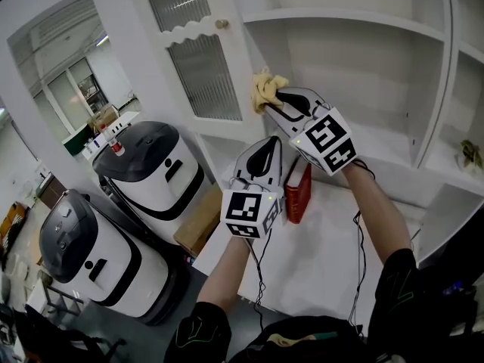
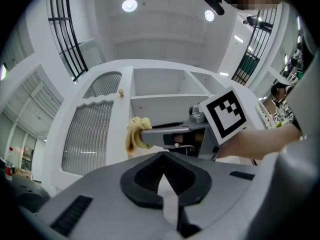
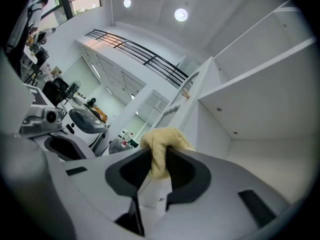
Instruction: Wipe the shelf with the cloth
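Note:
A crumpled yellow cloth (image 1: 265,89) is clamped in my right gripper (image 1: 272,97), held up at the left end of the white shelf compartment (image 1: 378,150), just under the upper shelf board (image 1: 340,21). In the right gripper view the cloth (image 3: 162,146) bulges out past the right gripper (image 3: 160,156), close to the compartment's left wall; I cannot tell whether it touches. My left gripper (image 1: 269,141) points upward below and left of the right one, shut and empty. In the left gripper view the left gripper (image 2: 162,156) is closed, and the cloth (image 2: 136,134) shows beyond it.
A red book (image 1: 297,191) stands on the white counter (image 1: 325,278) under my grippers. The cabinet door with ribbed glass (image 1: 200,59) hangs just left of the cloth. Two white robots with black tops (image 1: 151,165) (image 1: 83,240) stand at the left. A small object (image 1: 470,153) lies on a right-hand shelf.

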Motion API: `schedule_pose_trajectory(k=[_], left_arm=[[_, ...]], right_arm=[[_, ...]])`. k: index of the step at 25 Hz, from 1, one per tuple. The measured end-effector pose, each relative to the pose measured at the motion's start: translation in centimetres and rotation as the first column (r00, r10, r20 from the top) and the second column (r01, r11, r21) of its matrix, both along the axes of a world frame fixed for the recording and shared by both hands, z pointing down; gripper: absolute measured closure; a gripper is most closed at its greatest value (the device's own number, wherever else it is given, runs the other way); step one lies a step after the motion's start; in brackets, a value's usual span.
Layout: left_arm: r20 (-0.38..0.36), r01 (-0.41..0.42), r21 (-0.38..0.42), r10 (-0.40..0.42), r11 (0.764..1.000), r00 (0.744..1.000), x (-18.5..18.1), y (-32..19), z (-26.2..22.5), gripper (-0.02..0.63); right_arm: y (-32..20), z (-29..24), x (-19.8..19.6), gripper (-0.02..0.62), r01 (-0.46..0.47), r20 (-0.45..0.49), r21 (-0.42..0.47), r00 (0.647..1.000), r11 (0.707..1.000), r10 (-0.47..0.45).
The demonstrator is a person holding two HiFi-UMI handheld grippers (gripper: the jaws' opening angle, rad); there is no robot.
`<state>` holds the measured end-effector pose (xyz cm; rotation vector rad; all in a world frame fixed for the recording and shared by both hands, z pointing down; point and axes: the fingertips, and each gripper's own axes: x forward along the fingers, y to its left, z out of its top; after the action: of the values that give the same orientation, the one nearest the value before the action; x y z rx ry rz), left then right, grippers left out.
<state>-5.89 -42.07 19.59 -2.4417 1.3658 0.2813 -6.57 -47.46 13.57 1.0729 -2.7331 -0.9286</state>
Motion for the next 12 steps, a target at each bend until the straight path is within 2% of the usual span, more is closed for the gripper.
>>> schedule_pose_trajectory(k=[5,9,12], left_arm=[[-0.023,-0.007,-0.014,0.007,1.000,1.000,-0.1,-0.3,0.6,0.607],[-0.030,-0.005,-0.029,0.004,1.000,1.000,-0.5,-0.5,1.1,0.607],[-0.042,-0.002,-0.034,0.000,0.999,0.999,-0.9,-0.5,1.5,0.607]], right_arm=[[1.0,-0.7,1.8,0.497,0.000,0.054,-0.004,0.999,1.000,0.000],[-1.3,0.0,3.8,0.497,-0.115,0.031,-0.039,0.993,0.993,0.116],[-3.8,1.2,5.1,0.497,-0.178,0.033,-0.130,0.983,0.975,0.183]])
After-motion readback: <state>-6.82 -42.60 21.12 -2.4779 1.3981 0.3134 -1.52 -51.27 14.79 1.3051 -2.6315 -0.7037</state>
